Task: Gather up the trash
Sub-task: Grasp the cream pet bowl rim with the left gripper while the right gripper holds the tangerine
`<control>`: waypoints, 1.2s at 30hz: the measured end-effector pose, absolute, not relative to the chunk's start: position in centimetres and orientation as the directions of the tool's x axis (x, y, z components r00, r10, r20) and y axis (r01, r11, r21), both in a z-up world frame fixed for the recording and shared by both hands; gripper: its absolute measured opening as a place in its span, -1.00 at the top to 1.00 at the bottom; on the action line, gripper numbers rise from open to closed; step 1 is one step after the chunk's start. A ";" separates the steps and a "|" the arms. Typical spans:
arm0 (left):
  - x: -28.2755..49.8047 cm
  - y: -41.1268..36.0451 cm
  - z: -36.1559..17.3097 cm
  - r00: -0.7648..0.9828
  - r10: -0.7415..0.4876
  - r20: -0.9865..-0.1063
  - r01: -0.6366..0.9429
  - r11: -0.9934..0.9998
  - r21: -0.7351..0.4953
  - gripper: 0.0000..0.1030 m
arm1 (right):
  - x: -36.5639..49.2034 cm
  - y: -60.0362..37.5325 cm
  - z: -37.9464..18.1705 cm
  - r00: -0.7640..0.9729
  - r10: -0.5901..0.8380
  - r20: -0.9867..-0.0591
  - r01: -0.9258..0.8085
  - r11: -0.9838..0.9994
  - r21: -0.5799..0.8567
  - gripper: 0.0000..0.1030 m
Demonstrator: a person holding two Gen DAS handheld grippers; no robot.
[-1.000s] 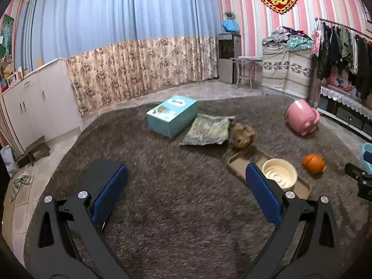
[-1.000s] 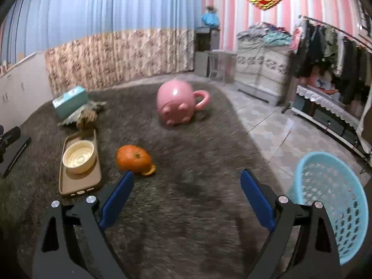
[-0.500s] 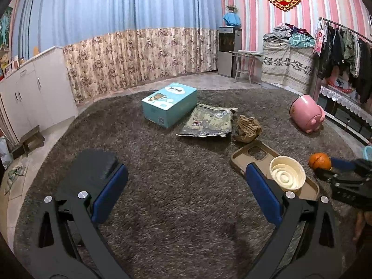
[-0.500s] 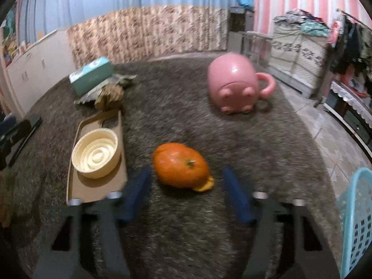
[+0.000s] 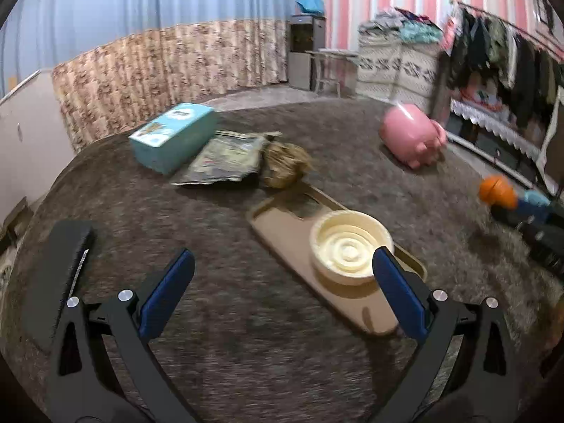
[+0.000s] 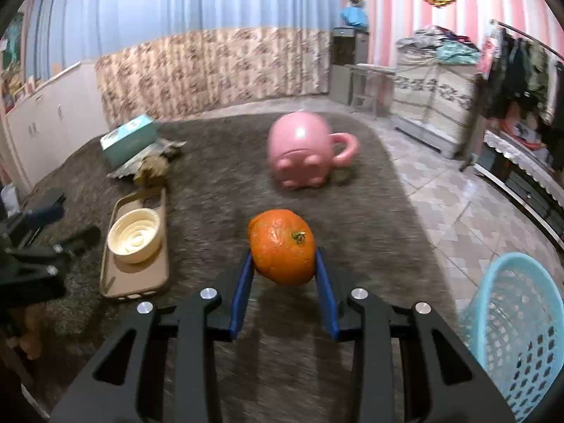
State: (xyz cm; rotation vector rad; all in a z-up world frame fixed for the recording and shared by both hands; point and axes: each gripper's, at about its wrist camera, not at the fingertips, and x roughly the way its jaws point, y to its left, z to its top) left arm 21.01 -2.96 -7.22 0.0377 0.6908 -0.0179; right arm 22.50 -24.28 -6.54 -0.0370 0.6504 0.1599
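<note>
My right gripper (image 6: 284, 270) pinches the orange (image 6: 282, 246) between its blue pads, lifted clear of the brown carpet (image 6: 225, 190). The light blue mesh basket (image 6: 517, 320) stands on the tiled floor to the right. My left gripper (image 5: 282, 282) hangs spread wide above the carpet, nothing between its fingers, near the tan phone case (image 5: 285, 236) carrying a cream bowl (image 5: 350, 245). Further back lie a teal box (image 5: 174, 135), a flat packet (image 5: 225, 157), a crumpled brown wad (image 5: 283, 164) and a tipped pink pig mug (image 6: 303, 149).
</note>
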 end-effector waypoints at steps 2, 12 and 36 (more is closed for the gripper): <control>21.3 -3.7 -7.4 0.761 -0.004 -0.649 0.042 0.998 0.042 -0.89 | 22.3 -25.6 -6.3 0.789 0.130 -0.600 -0.142 0.990 0.027 0.31; 24.1 -6.0 -8.9 0.689 -0.080 -0.720 0.092 0.995 -0.022 -0.86 | 22.4 -27.6 -6.2 0.799 0.119 -0.589 -0.104 0.993 0.059 0.31; 23.0 -7.2 -8.4 0.732 -0.042 -0.680 0.108 0.993 0.055 -0.28 | 20.6 -30.3 -5.6 0.818 0.088 -0.568 -0.053 0.996 0.078 0.31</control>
